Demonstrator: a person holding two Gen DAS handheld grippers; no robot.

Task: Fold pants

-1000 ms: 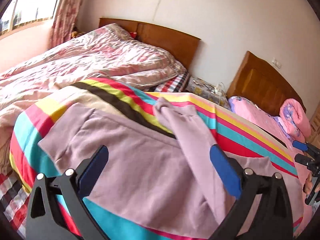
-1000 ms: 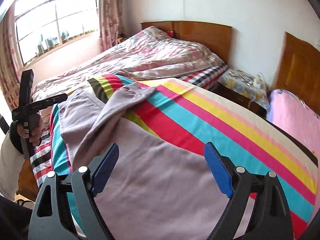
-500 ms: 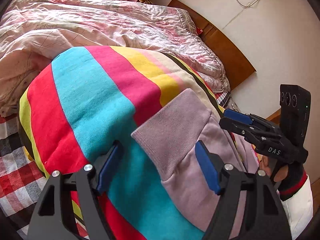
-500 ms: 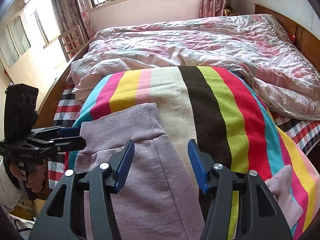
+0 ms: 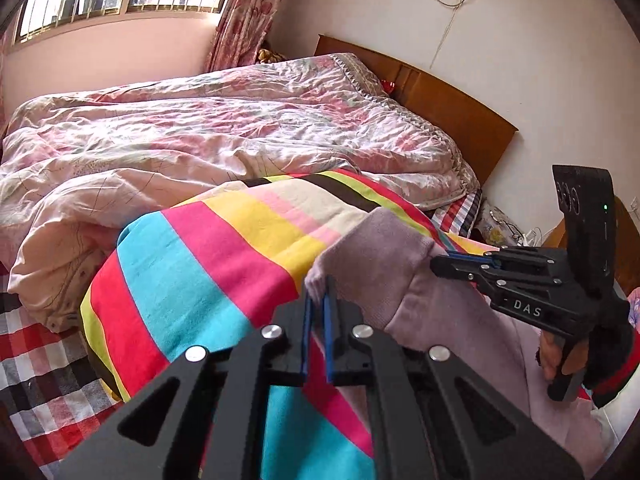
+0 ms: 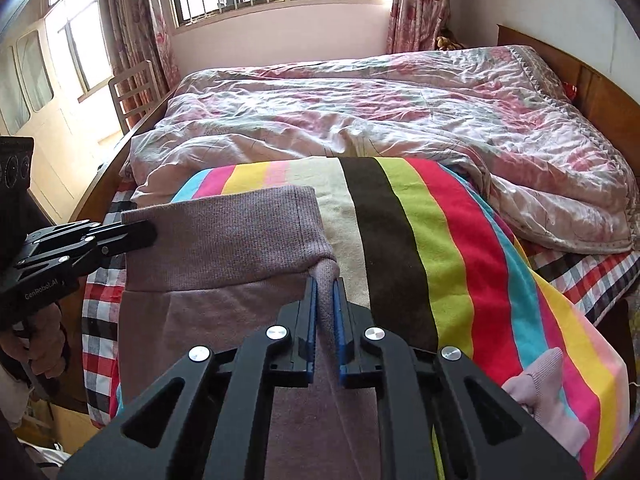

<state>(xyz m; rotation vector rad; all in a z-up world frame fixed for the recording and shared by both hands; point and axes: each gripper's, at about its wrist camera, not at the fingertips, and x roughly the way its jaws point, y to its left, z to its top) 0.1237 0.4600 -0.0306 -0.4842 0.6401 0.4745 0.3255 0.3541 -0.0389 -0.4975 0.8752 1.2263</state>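
Note:
Mauve sweatpants [image 6: 224, 236] lie on a rainbow-striped blanket [image 6: 444, 248] on the bed. Their ribbed waistband points toward the window. My right gripper [image 6: 325, 280] is shut on the waistband's right corner. My left gripper [image 5: 317, 296] is shut on the waistband's other corner [image 5: 324, 276]. Each gripper shows in the other's view: the left one [image 6: 140, 232] at the waistband's left edge, the right one [image 5: 440, 264] at the band's far side. A mauve leg cuff [image 6: 540, 384] lies at the lower right on the blanket.
A crumpled pink floral duvet [image 6: 360, 112] covers the bed beyond the blanket. A wooden headboard [image 5: 440, 96] stands against the wall. A checked sheet [image 5: 36, 360] shows at the bed edge. A chair [image 6: 132, 92] stands by the window.
Both grippers were open over the waistband half a second ago. Both have now closed on its two corners, and the pinched cloth bunches up between the pads.

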